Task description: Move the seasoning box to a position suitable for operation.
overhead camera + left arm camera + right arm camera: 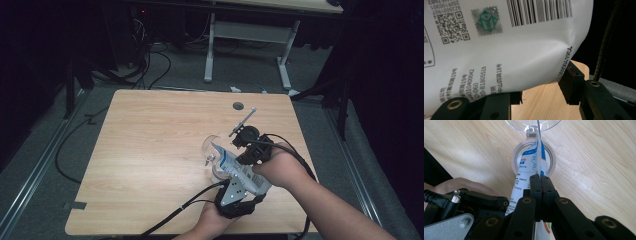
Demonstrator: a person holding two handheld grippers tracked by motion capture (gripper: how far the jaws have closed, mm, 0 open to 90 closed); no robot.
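Note:
A white printed pouch [239,171] with a barcode and blue markings is held tilted over a small round white container [518,157]. The container's clear domed lid [210,145] stands open behind it. My left gripper [239,192] grips the pouch's lower end near the table's front edge. In the left gripper view the pouch [519,50] bulges between the two jaws of that gripper [540,87]. My right gripper [541,182] is shut on the pouch's thin side edge, just above the container. The pouch's upper end [534,152] points down into the container's mouth.
The wooden table [150,150] has a round cable hole [238,106] near its far edge. Cables trail off the front edge from both grippers. Beyond the table are a white desk frame [210,50] and loose cables on the floor.

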